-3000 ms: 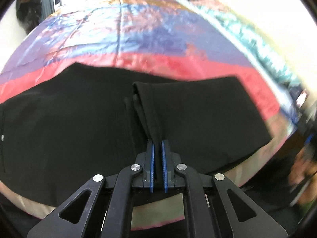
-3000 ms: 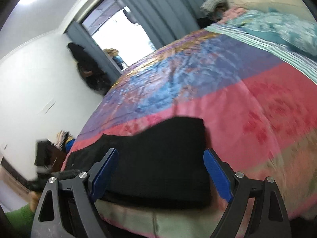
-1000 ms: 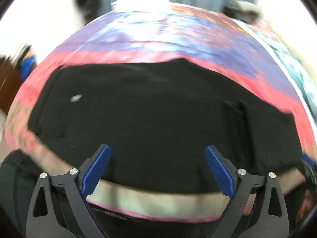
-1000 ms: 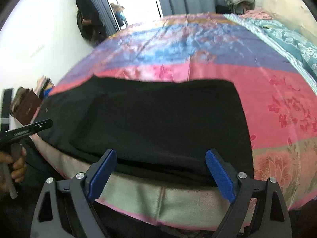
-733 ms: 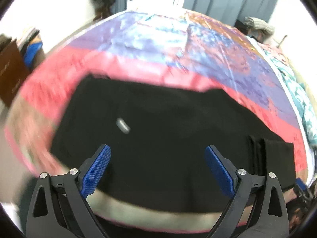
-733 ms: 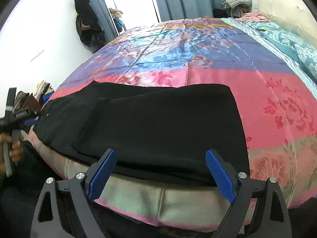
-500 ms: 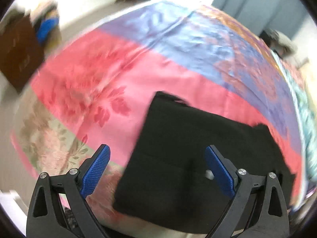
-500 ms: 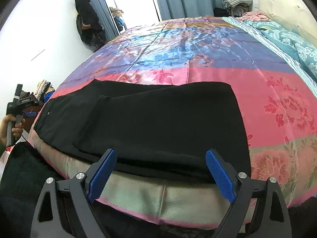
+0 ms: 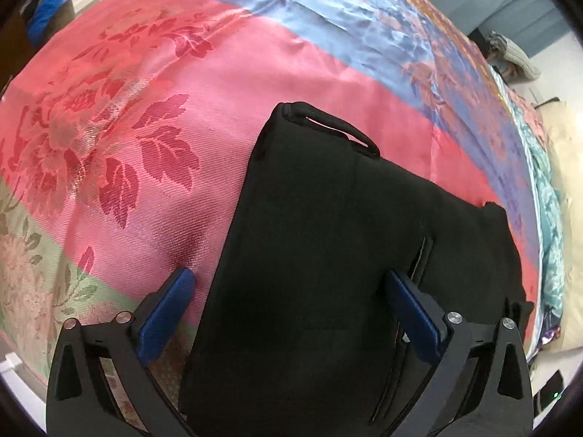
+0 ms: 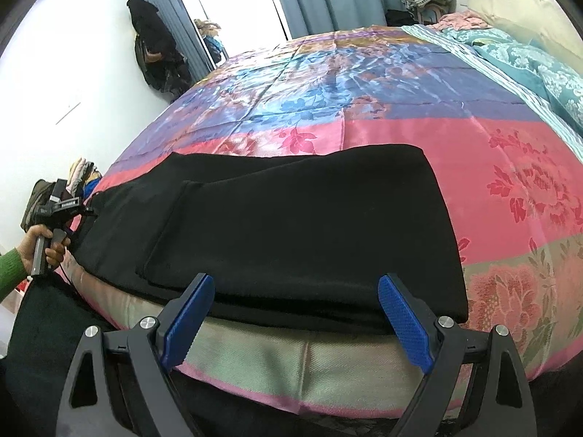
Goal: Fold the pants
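The black pants [image 10: 291, 218] lie folded lengthwise along the near edge of the bed. In the left wrist view their waist end [image 9: 320, 218] fills the middle, its waistband edge at the top. My left gripper [image 9: 291, 313] hovers close over that end, jaws opening wide. One fingertip [image 9: 171, 298] is over the pink bedspread and the other is over the cloth, and neither pad presses on it. At the far left of the right wrist view a hand holds the left gripper [image 10: 58, 211]. My right gripper [image 10: 297, 313] stands open over the pants' near edge, gripping nothing.
The pink, blue and purple floral bedspread [image 10: 364, 83] covers the bed and drops off at the near edge [image 10: 291, 367]. Teal bedding [image 10: 539, 62] and a pillow lie at the far right. A dark garment [image 10: 153, 43] hangs on the left wall, and clothes are piled beside the bed.
My left gripper let go of the pants fold, opened, and swept left along the pants to the waist end, sinking closer to it. The right gripper has kept still.
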